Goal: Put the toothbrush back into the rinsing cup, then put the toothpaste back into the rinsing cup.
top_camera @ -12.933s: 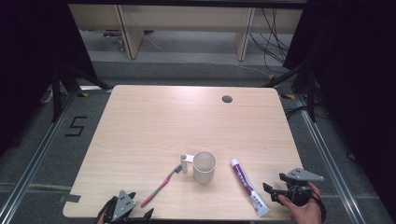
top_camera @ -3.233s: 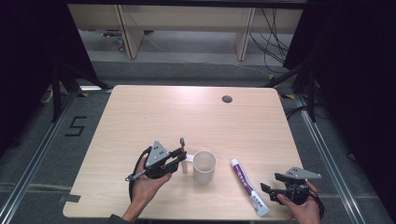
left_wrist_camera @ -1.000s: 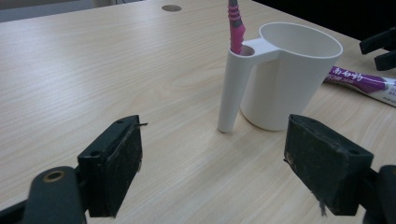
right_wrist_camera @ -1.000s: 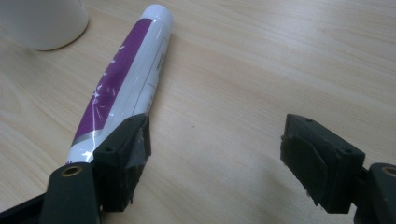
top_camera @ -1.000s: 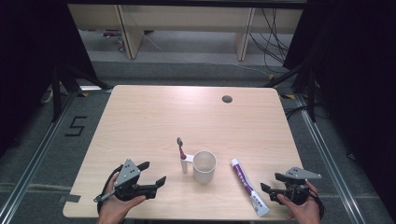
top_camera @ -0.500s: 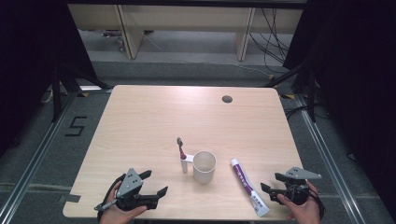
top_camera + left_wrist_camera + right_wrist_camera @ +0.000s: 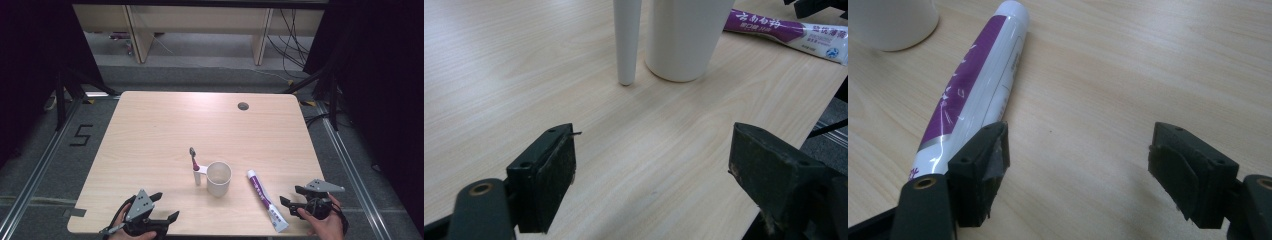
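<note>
In my left gripper view the top edge cuts off the cup (image 7: 686, 37) and its handle (image 7: 626, 40); rim and upper part are out of sight. The tube (image 7: 789, 32) runs off the right edge. In my right gripper view the cup (image 7: 893, 22) shows just its base at the top-left corner, and the tube's (image 7: 973, 85) lower end is hidden behind my left jaw. In the high view the brush (image 7: 193, 157) head is too small to make out, and the tube's (image 7: 265, 200) print is unreadable.

Toothpaste (image 7: 266, 201) right of cup (image 7: 219, 178)
</note>
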Available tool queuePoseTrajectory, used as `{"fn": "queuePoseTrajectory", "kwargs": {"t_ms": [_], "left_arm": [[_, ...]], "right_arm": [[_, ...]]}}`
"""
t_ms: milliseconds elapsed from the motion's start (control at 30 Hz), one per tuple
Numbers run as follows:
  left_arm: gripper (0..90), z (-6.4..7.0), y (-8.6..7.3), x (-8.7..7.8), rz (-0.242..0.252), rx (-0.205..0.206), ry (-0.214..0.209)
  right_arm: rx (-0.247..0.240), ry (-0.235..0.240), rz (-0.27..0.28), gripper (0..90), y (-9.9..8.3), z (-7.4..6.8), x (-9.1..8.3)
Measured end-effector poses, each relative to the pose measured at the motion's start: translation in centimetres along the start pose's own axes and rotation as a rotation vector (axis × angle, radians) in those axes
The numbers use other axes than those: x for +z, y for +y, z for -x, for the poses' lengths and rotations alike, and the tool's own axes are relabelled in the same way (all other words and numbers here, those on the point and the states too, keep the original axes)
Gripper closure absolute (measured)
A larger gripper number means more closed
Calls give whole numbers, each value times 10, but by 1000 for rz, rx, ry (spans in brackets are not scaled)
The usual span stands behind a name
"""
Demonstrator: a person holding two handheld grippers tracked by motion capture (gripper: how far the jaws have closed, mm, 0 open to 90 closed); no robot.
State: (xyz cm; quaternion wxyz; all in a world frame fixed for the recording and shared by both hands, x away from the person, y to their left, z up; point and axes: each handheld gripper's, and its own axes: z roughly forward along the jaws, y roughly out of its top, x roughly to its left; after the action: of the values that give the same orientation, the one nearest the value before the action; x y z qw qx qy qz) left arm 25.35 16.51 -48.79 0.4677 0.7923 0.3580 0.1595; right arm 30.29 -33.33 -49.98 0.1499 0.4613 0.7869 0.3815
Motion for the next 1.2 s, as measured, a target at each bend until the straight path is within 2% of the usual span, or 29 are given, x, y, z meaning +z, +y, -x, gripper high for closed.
{"fn": "queuePoseTrajectory", "kwargs": {"t_ms": [67,100,200,233,300,333,467,500,567,600,633,667,700,733,767,800,900,933,1000,1033,1067,1100,1133,1200], "left_arm": [[188,1,-1,-1,-2,-1,2],[188,2,-4,-2,-7,-1,4],[188,3,-6,-3,-23,4,8],[188,5,-8,-4,-28,3,11],[188,6,-9,-4,-31,1,23],[187,7,-11,-6,-49,20,20],[185,11,-15,-7,-53,17,19],[185,11,-16,-8,-73,37,21],[185,15,-18,-9,-70,35,15],[185,15,-19,-10,-79,43,13],[184,18,-20,-10,-73,33,8],[184,19,-23,-11,-96,43,7],[183,19,-23,-11,-96,43,7],[182,19,-24,-12,-132,67,7],[182,19,-24,-12,-132,67,7],[182,21,-25,-12,-133,65,11],[180,20,-25,-13,-134,63,14],[180,22,-26,-11,-113,36,9],[179,20,-27,-11,-147,69,12],[179,21,-28,-11,-142,53,5],[179,21,-28,-11,-142,53,5],[179,20,-29,-10,-153,69,12],[179,20,-29,-10,-150,66,13],[179,20,-29,-10,-156,67,14]], "right_arm": [[9,-12,-1,253,0,-1,0],[-14,-11,-3,253,-1,0,-1],[-14,-13,1,253,-1,-1,-1],[2,-8,0,253,-2,-3,-1],[-17,-8,2,253,-1,-1,-1],[-19,-12,3,253,-1,-2,-2],[-19,-15,1,254,-1,-2,-1],[-19,-15,1,254,-1,-2,-1],[-17,-13,2,253,-1,-3,-1],[14,-4,-9,253,-1,-6,-2],[-21,-14,-1,253,-1,-3,-1],[-20,-17,-1,253,-1,-3,-1],[-20,-17,-1,253,-1,-3,-1],[15,-8,-7,253,-1,-6,-2],[15,-8,-7,253,-1,-6,-2],[-15,-19,6,253,-1,-3,-3],[-8,-21,6,253,0,-4,-4],[-6,-13,10,253,1,-4,-4],[-16,-16,26,253,3,-5,-7],[-24,-16,25,254,5,-6,-8],[1,-5,35,266,6,-9,-9],[-23,-6,41,280,8,-9,-11],[-32,1,43,286,10,-11,-12],[-28,20,60,315,13,-15,-14]]}}
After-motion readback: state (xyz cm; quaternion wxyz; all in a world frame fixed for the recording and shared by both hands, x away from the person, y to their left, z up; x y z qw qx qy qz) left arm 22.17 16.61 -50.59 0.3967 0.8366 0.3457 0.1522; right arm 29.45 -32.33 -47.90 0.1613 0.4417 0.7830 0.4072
